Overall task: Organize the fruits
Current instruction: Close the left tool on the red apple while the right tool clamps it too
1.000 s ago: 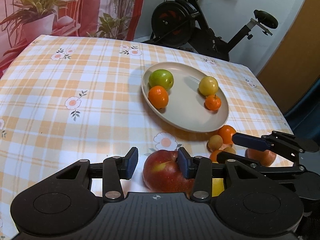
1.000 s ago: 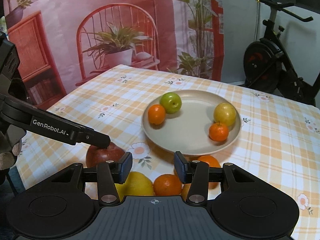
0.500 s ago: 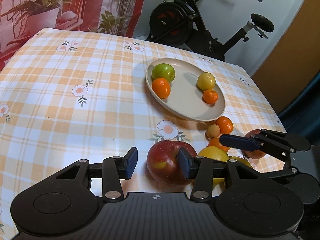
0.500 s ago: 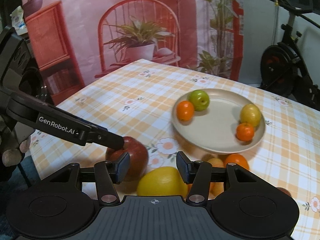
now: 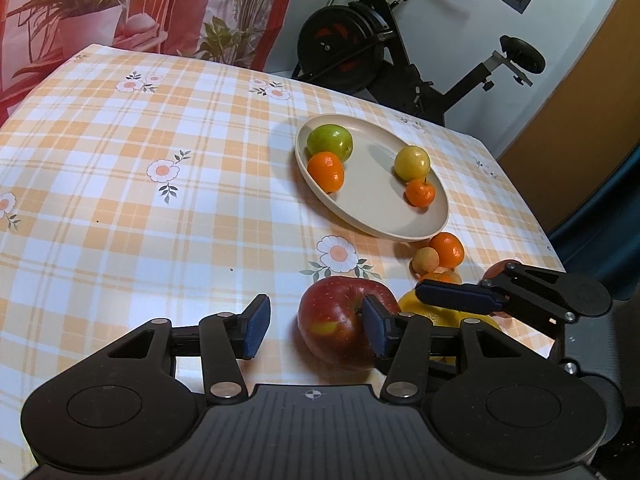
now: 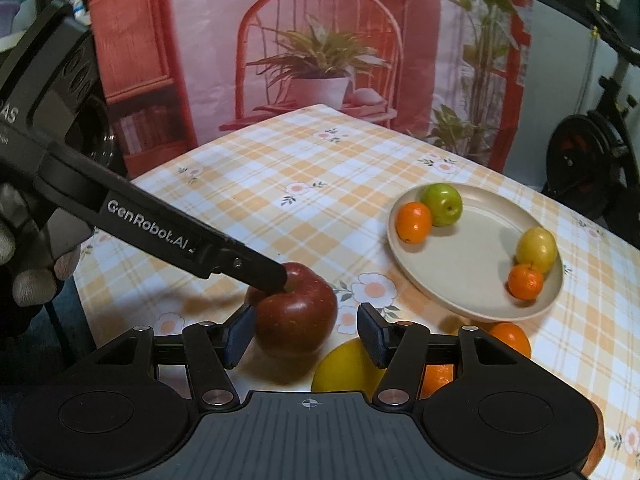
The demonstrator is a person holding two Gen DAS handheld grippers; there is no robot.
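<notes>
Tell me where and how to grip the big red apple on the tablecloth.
Grip the red apple across its widest middle, coming from above and behind. It sits upright, dimple up; the left tool, jaws opening, is offset, so shift it to straddle both cheeks.

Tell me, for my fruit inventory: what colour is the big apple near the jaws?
Dark red with a yellow patch, clearest in the left wrist view.

The left half of the worktop (image 5: pixel 120 184) is bare, so a tool can pass there. On the right, the plate (image 5: pixel 400 224), the big red apple (image 5: pixel 336 320) and small fruits (image 5: pixel 440 252) crowd close together and block the way
</notes>
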